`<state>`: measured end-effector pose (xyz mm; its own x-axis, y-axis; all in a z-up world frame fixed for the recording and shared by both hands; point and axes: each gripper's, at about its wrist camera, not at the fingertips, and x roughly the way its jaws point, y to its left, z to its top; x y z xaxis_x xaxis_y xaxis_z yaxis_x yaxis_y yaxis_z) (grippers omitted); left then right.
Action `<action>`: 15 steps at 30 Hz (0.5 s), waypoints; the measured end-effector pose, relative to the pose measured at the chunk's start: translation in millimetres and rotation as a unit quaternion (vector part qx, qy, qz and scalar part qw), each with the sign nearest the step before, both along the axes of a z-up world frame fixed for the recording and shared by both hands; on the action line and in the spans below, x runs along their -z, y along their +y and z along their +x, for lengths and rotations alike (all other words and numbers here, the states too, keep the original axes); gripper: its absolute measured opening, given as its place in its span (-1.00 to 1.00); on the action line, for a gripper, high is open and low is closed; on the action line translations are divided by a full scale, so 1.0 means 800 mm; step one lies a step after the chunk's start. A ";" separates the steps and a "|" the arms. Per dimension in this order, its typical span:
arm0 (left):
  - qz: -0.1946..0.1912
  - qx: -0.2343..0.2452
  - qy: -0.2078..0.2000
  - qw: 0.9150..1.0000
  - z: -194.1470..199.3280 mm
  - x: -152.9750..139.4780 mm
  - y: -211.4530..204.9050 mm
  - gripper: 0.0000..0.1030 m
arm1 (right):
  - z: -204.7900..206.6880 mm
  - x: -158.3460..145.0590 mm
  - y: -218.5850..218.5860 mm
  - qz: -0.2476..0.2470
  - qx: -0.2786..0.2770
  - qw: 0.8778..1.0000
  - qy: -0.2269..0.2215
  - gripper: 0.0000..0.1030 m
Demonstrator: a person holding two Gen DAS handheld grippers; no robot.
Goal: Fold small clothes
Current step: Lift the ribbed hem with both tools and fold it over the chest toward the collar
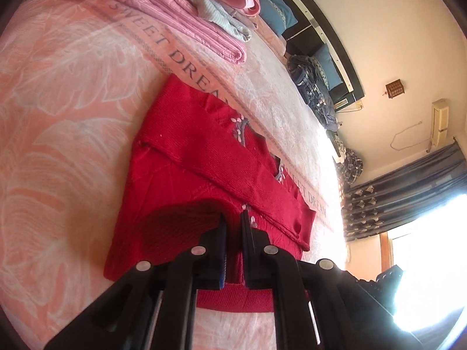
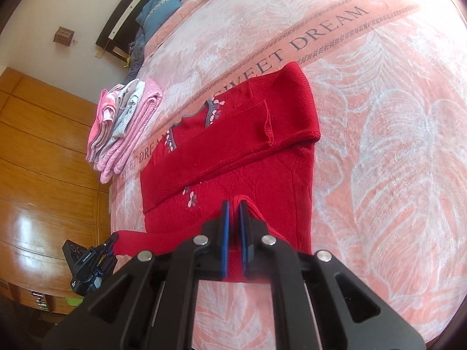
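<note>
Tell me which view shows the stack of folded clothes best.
The right wrist view: the whole stack of folded clothes sits clear on the bed. The left wrist view shows it closer but cut off at the top edge.

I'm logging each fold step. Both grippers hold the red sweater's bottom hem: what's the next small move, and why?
Probably lift the hem and carry it toward the collar. Left gripper and right gripper are shut on the red sweater, whose sleeves already lie folded across its body.
</note>
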<state>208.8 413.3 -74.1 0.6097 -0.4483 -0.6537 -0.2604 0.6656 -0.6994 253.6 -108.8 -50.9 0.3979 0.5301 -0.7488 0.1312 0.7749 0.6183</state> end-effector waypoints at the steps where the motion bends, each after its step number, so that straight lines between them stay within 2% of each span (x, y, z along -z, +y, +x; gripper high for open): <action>1: -0.003 -0.003 0.001 1.000 0.009 0.006 0.003 -0.84 | 0.011 0.007 -0.001 0.003 0.002 1.000 0.002 -0.91; 4: -0.008 -0.001 0.006 1.000 0.039 0.023 0.005 -0.84 | 0.043 0.037 -0.004 0.014 0.009 1.000 0.016 -0.91; 7: 0.006 0.016 0.004 1.000 0.071 0.035 -0.003 -0.82 | 0.071 0.069 -0.010 0.008 0.018 0.999 0.034 -0.91; 11: 0.006 0.029 0.009 1.000 0.099 0.055 -0.005 -0.60 | 0.094 0.111 -0.021 0.018 0.027 0.998 0.061 -0.90; 15: -0.017 0.005 -0.006 1.000 0.099 0.054 0.030 -0.60 | 0.103 0.125 -0.044 0.035 0.058 0.995 0.067 -0.58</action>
